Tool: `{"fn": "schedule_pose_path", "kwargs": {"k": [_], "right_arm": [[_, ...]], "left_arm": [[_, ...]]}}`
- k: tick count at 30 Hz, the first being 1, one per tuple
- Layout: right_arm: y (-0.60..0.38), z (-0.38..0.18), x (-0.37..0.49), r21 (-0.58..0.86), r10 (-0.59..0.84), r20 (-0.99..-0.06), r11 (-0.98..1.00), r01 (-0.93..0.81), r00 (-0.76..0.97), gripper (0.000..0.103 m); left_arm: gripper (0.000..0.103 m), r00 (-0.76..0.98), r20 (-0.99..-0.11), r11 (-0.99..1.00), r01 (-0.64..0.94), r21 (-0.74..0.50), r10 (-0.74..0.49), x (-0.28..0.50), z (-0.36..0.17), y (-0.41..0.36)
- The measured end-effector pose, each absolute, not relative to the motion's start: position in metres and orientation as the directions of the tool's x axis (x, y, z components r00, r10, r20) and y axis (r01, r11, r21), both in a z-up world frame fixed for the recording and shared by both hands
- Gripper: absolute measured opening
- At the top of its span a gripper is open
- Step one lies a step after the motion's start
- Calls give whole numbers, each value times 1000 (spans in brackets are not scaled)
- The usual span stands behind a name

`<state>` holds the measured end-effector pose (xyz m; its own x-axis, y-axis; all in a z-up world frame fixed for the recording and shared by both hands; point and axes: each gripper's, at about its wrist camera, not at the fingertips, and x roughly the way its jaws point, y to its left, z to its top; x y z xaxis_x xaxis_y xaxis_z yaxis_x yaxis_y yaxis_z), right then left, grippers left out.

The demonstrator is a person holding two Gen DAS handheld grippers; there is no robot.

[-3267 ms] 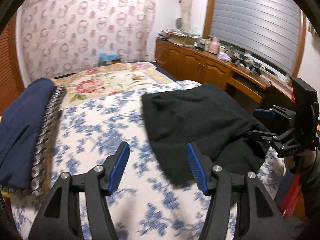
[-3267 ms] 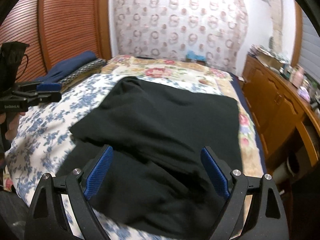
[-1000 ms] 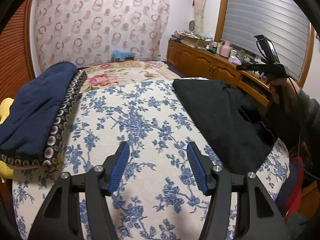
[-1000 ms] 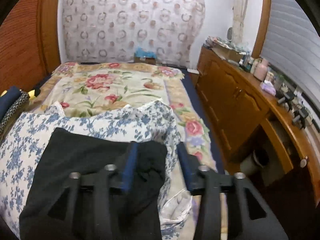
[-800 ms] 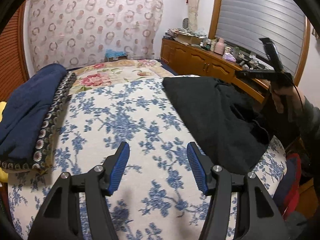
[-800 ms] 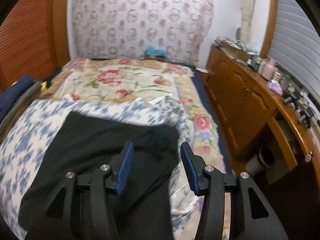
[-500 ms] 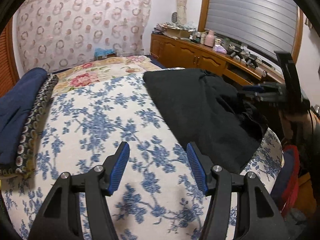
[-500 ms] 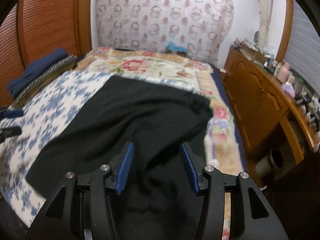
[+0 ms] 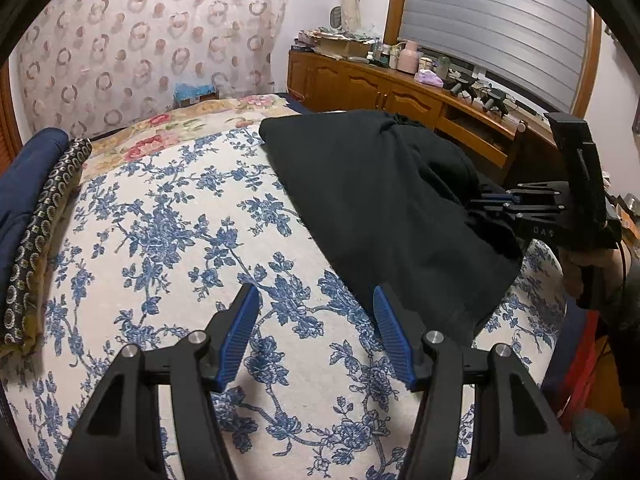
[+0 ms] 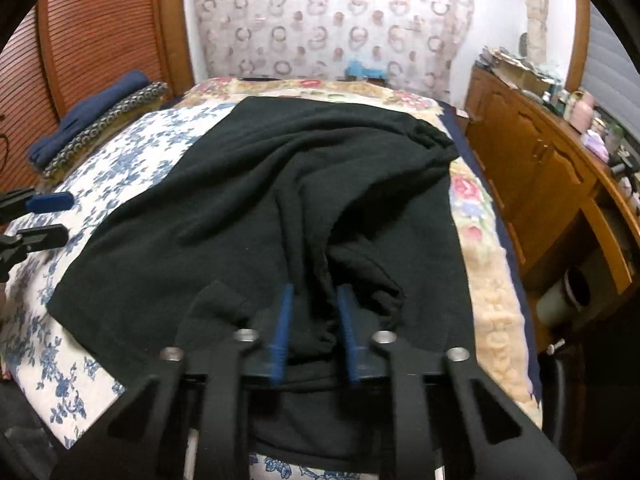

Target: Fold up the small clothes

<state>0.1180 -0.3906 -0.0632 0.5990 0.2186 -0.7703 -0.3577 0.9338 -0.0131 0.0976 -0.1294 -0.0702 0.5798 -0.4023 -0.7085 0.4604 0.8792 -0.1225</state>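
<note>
A black garment (image 9: 380,200) lies rumpled on the right part of the blue-flowered sheet (image 9: 160,220). In the right wrist view the garment (image 10: 280,184) fills the middle of the bed. My right gripper (image 10: 314,292) is at its near edge, jaws closing, with a bunch of black fabric pinched between the blue pads. From the left wrist view this right gripper (image 9: 486,200) bites the garment's right side. My left gripper (image 9: 314,296) stands open over the sheet, its right finger near the garment's near left corner, nothing between the fingers. The left gripper (image 10: 48,218) also shows at the left edge.
A folded navy blanket (image 9: 24,184) on a ring-patterned cloth lies along the bed's left side. A wooden cabinet (image 10: 540,160) with cluttered top runs along the right. A red object (image 9: 576,380) sits low beside the bed's near right corner.
My right gripper came down and back to the garment's near edge and closed on a bunch of fabric. My left gripper shifted right, toward the garment, still open.
</note>
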Motion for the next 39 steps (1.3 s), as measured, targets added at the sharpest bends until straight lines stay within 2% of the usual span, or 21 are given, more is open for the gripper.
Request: {"fn": "schedule_pose_path", "kwargs": {"k": [4, 11, 15, 18, 19, 21, 23, 30, 39], "right_arm": [[-397, -54, 109, 13, 256, -747, 928, -372, 613, 0], [-431, -12, 82, -31, 200, -654, 956, -290, 729, 0], [-452, -8, 81, -48, 143, -659, 972, -230, 739, 0], [-453, -22, 90, -65, 108, -706, 974, -215, 700, 13], [-451, -24, 90, -76, 95, -706, 975, -209, 702, 22], [-448, -27, 87, -85, 89, -706, 974, -208, 703, 30], [-447, -31, 85, -79, 93, -708, 974, -210, 700, 44], [-447, -41, 82, -36, 129, -713, 975, -219, 689, 44], [-456, -19, 91, -12, 142, -675, 979, -203, 724, 45]], "left_arm": [[59, 570, -714, 878, 460, -133, -407, 99, -72, -131], [59, 564, -712, 870, 473, -137, -419, 97, -71, -136], [59, 554, -718, 865, 483, -136, -422, 97, -72, -140], [59, 550, -719, 861, 491, -132, -425, 96, -71, -145], [59, 549, -719, 859, 495, -130, -426, 96, -71, -147], [59, 548, -720, 857, 500, -126, -426, 96, -70, -149], [59, 545, -722, 854, 505, -123, -426, 96, -70, -152], [59, 539, -727, 852, 510, -119, -424, 99, -72, -157], [59, 545, -729, 862, 492, -122, -414, 106, -76, -157]]}}
